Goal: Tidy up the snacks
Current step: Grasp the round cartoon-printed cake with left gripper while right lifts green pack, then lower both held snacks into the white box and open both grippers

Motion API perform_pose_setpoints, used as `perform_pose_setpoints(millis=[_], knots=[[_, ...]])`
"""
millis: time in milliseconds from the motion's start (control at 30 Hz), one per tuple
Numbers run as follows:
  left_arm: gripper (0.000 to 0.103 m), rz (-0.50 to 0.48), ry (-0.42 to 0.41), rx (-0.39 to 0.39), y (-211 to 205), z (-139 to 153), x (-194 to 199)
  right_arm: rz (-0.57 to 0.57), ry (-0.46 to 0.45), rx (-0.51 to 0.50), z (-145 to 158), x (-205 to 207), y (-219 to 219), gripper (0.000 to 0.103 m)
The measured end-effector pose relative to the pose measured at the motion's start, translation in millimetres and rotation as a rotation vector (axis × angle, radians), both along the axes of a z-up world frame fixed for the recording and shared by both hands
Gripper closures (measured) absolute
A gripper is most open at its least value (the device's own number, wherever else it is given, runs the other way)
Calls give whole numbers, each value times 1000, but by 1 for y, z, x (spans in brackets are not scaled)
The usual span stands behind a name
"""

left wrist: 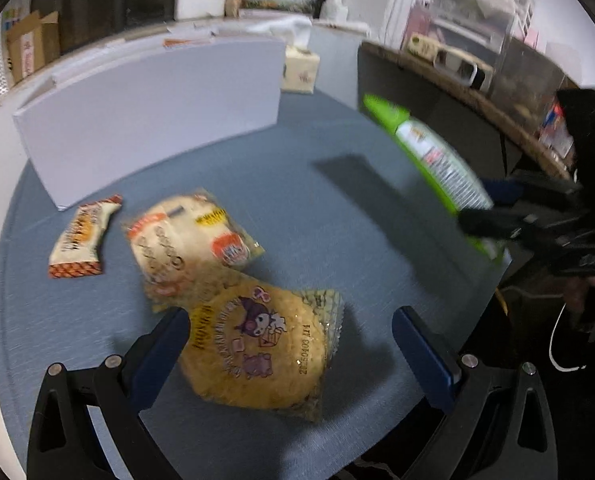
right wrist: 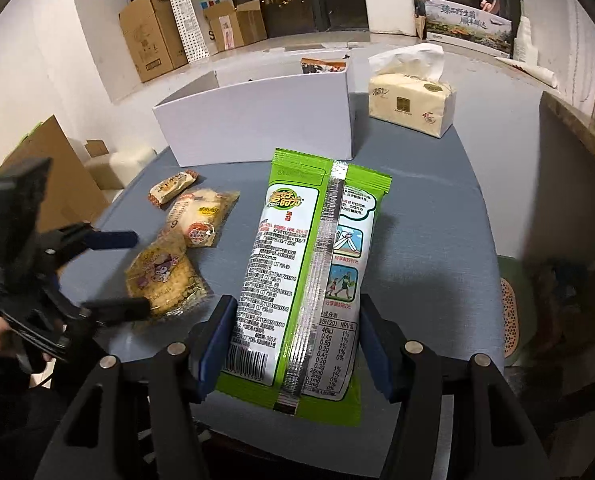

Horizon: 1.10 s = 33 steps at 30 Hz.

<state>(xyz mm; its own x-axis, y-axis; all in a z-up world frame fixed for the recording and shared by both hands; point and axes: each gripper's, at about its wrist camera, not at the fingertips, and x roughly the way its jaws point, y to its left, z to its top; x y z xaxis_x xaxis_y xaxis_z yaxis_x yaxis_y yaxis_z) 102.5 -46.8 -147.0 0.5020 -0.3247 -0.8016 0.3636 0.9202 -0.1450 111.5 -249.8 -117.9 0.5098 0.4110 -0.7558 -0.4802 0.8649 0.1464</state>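
Snacks: we read scene big to small. White box (right wrist: 257, 128) far across blue table (right wrist: 425, 240). Green packet (right wrist: 309, 280) clamped in our right gripper (right wrist: 297, 344), off table, long axis pointing at box. Left gripper (left wrist: 289, 344) wide, empty, round cracker pack (left wrist: 257, 344) between fingers.

Storage-like office corner (cardboard boxes (right wrist: 153, 34), tissue pack (right wrist: 411, 100), shelving)
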Motion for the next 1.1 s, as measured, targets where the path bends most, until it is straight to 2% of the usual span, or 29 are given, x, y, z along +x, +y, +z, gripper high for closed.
perform_pose_setpoints(millis=[133, 233, 267, 333, 367, 400, 467, 500, 567, 800, 967, 1100], knots=[[0, 43, 12, 81, -4, -14, 9, -3, 5, 10, -1, 0, -3, 39], [1, 50, 18, 71, 0, -16, 12, 0, 12, 12, -3, 1, -4, 39], [4, 51, 13, 71, 1, -17, 13, 1, 15, 12, -4, 2, -4, 39], [28, 80, -4, 110, 8, -14, 13, -1, 17, 16, -4, 3, -4, 39], [59, 89, -1, 120, 11, -15, 14, 0, 18, 17, -4, 4, -4, 39], [79, 103, -9, 122, 16, -14, 15, -1, 19, 18, -4, 4, -4, 39], [83, 129, 17, 57, 30, -11, 18, 4, 19, 17, -4, 5, -3, 39], [84, 142, 14, 49, 36, -9, 17, 5, 16, 17, -3, 5, -2, 39], [85, 143, -18, 56, 39, -3, 12, 8, 13, 22, -2, 5, -2, 39], [85, 112, -122, -5, 46, 43, -6, 18, 11, 30, -1, 6, 4, 39], [85, 98, -202, -31, 45, 79, 10, 16, -30, 77, 18, 13, 6, 39], [85, 95, -268, -34, 49, 111, 35, 26, -89, 122, 49, 35, 17, 39]])
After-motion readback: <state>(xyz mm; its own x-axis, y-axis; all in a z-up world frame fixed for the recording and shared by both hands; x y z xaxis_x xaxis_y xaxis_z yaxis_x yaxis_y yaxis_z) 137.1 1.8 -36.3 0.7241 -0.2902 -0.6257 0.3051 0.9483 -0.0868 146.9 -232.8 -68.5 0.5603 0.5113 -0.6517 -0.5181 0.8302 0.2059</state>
